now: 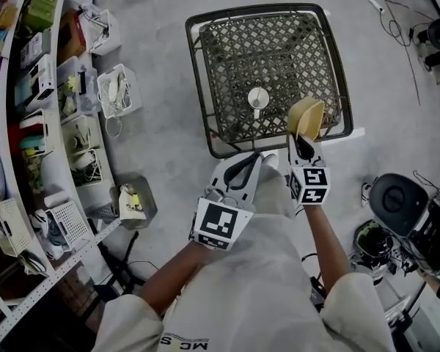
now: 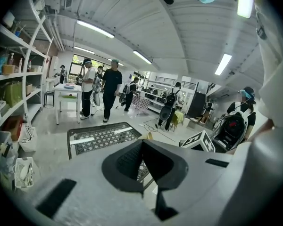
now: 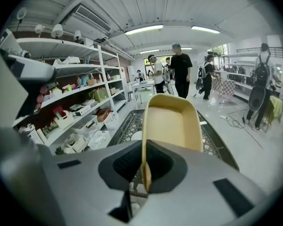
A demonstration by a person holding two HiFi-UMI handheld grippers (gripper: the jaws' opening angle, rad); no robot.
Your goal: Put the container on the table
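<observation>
A tan rectangular container (image 1: 306, 117) (image 3: 172, 124) hangs tilted on edge over the near right corner of the black mesh table (image 1: 220, 42). My right gripper (image 1: 303, 145) (image 3: 145, 171) is shut on the container's near rim. My left gripper (image 1: 243, 171) (image 2: 142, 166) hovers just short of the table's near edge, shut, with nothing between its jaws. A small white round piece (image 1: 257, 97) lies on the mesh near the middle.
Curved white shelves (image 1: 29, 116) with bins and boxes run along the left. A black machine (image 1: 411, 211) and cables stand on the floor at the right. Several people (image 2: 101, 88) stand by a white table (image 2: 68, 91) far across the room.
</observation>
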